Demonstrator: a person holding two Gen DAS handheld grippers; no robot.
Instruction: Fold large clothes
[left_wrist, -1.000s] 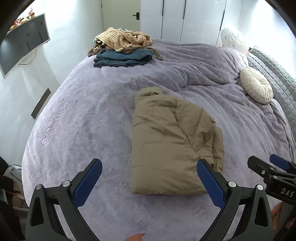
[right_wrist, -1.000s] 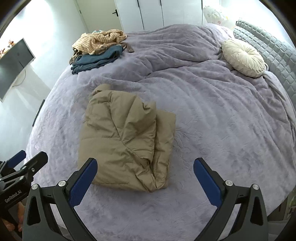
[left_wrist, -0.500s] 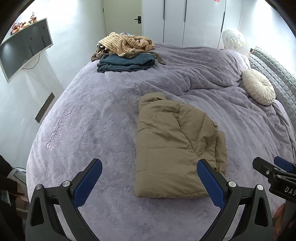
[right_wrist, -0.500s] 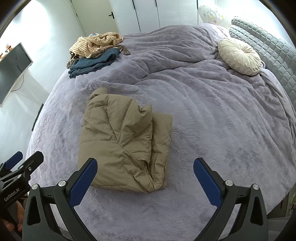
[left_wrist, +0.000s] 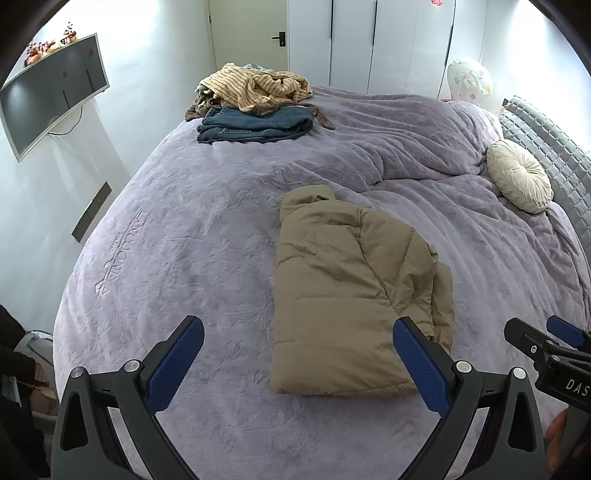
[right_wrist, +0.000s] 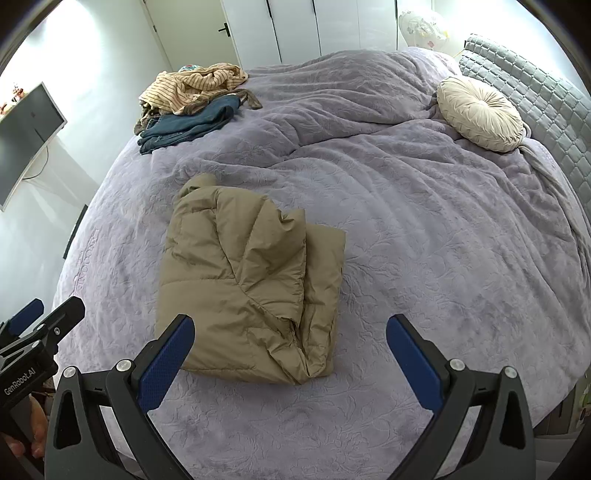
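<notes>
The bed (left_wrist: 177, 229), covered in a purple embossed blanket, holds everything. On its near middle lies the tan puffer jacket (left_wrist: 347, 295), folded into a rough rectangle with one creased flap laid over the top. At the far corner sits a pile of clothes (left_wrist: 255, 103); a round cushion (left_wrist: 519, 181) rests by the headboard. The left gripper (left_wrist: 299, 363) and right gripper (right_wrist: 290, 356) hover spread wide, holding nothing.

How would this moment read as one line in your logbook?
tan puffer jacket: folded on bed | left gripper: jaws open, empty | right gripper: jaws open, empty
</notes>
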